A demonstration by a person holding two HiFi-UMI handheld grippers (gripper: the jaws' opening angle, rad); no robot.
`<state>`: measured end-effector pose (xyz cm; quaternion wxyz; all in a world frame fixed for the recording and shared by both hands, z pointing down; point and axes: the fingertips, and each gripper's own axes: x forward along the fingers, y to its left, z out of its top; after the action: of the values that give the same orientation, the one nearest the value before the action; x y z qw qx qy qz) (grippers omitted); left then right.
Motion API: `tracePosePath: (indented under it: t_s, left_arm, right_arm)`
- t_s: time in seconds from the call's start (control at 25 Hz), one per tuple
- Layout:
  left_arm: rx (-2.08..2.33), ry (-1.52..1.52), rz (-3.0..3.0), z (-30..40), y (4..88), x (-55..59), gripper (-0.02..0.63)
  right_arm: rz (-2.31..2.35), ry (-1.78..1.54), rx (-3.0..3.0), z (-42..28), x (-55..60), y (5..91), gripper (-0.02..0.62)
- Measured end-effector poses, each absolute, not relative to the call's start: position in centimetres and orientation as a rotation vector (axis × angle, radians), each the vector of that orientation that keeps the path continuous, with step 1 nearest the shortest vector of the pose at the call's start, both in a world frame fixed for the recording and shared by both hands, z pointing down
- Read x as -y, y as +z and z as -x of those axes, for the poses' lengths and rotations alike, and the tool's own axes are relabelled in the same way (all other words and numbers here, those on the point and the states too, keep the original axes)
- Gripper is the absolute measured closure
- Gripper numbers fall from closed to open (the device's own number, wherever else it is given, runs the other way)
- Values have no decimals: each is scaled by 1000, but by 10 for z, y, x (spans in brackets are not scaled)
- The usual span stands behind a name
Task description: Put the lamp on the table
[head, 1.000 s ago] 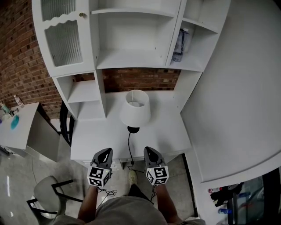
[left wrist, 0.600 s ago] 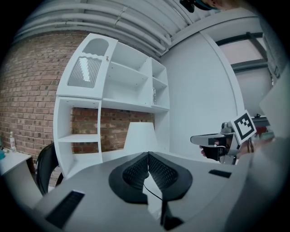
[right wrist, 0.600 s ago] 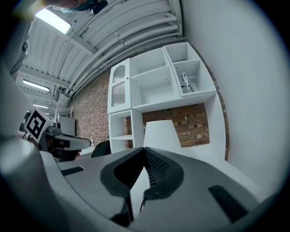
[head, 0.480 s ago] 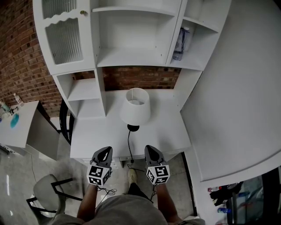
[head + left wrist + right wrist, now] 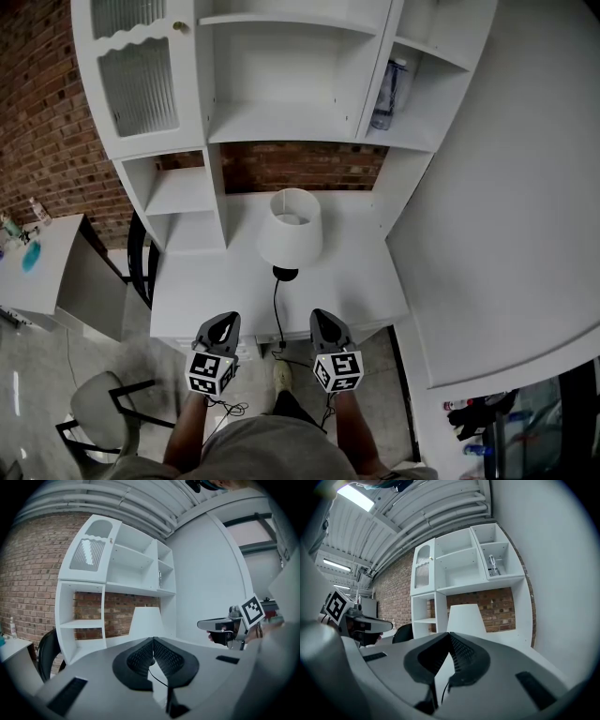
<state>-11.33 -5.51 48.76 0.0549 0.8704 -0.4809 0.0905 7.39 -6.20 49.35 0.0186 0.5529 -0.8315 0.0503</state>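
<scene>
Lamp (image 5: pixel 289 234): shade (image 5: pixel 294 247) hides stem (only black base (image 5: pixel 285 274) shows).

My left gripper (image 5: pixel 223 324): jaws together, tips meeting, pointed forward. My right gripper (image 5: pixel 322 319): jaws together likewise, level with the left, parallel to it, a gap between the two. Left forearm (image 5: pixel 187 427) and right forearm (image 5: pixel 349 424): bare, both reaching forward, held low.

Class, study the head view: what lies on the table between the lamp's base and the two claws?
A black cord runs from the lamp base to the table front edge. The rest is bare white top. The head view shows this.
</scene>
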Motion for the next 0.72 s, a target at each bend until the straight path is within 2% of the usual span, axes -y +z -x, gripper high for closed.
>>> tracePosePath:
  t_s: [0.72]
  left_arm:
    - [1472, 275, -2628, 121, 493, 60, 601]
  right_arm:
    - [-1734, 156, 2566, -72, 65, 497, 571]
